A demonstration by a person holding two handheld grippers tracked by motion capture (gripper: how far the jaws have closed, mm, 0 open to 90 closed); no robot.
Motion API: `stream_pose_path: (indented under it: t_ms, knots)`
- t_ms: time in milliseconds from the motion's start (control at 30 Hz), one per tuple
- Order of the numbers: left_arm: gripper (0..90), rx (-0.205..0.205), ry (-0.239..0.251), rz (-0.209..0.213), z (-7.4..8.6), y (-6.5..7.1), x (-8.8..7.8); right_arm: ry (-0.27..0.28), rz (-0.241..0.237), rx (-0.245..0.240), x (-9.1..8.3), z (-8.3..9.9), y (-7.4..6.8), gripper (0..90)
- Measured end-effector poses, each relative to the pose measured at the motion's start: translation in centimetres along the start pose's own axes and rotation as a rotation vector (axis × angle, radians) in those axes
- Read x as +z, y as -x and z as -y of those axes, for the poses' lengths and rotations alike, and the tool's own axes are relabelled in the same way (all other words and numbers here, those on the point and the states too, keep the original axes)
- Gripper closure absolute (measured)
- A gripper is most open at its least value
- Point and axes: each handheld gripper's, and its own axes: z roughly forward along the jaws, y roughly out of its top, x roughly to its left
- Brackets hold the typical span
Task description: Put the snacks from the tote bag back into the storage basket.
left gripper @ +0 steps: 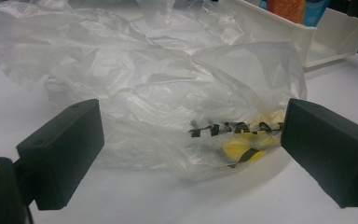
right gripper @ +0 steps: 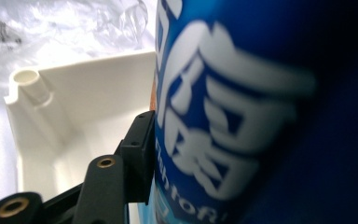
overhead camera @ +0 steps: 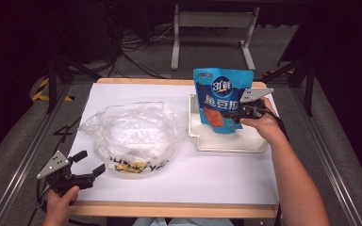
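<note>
At the right of the high view: the right hand-held gripper (overhead camera: 239, 113) clamps the right edge of a blue snack pouch (overhead camera: 221, 99), which stands upright inside a white tray (overhead camera: 231, 142)
Pouch, high view: its lower edge sits down in the tray's left half, its top rises well above the tray wall, an orange patch shows on its front
Tray, high view: on the white sheet that covers the desk (overhead camera: 217, 174), right of centre, near the far edge
Plastic bag, high view: a crumpled clear plastic bag (overhead camera: 129, 136) lies left of the tray, just beside it, with yellow and black print at its near edge
Left hand-held gripper, high view: the left hand-held gripper (overhead camera: 90, 162) rests at the near left corner of the desk, jaws apart, nothing between them, pointing toward the bag and close to it
Left gripper view, jaws: the two black jaws stand wide apart with the bag (left gripper: 168, 93) lying beyond them on the white surface; they do not touch it
Left gripper view, print: a black lettered band and a yellow patch show through the bag near the right jaw
Left gripper view, background: the tray (left gripper: 335, 39) sits behind the bag at upper right, with a bit of the pouch (left gripper: 289, 7) in it
Right gripper view, grip: one black jaw presses flat against the pouch (right gripper: 261, 116), whose blue face with large white characters is very close and blurred; the other jaw is hidden behind it
Right gripper view, tray: the tray (right gripper: 79, 112) lies below and to the left, with a round post in its corner, and the bag (right gripper: 65, 28) beyond
</note>
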Motion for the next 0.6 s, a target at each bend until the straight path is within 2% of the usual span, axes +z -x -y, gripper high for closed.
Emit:
stream_pose_path:
  t_ms: [200, 333, 500, 600]
  knots:
    - [6.6, -0.003, -0.001, 0.000, 0.0, 0.0, 0.0, -0.017, 0.005, -0.007, -0.5, 0.4, 0.5, 49.1]
    - [6.6, -0.003, -0.002, -0.001, 0.0, 0.0, 0.0, -0.045, 0.007, -0.032, -0.7, 0.3, 0.8, 48.4]
    - [6.6, -0.001, -0.001, -0.001, 0.0, 0.0, 0.0, -0.083, 0.034, -0.058, -1.1, 0.6, 1.5, 44.8]
    - [6.6, -0.001, -0.001, 0.000, 0.0, 0.0, 0.0, -0.103, 0.047, -0.044, -1.5, 1.3, 1.9, 41.4]
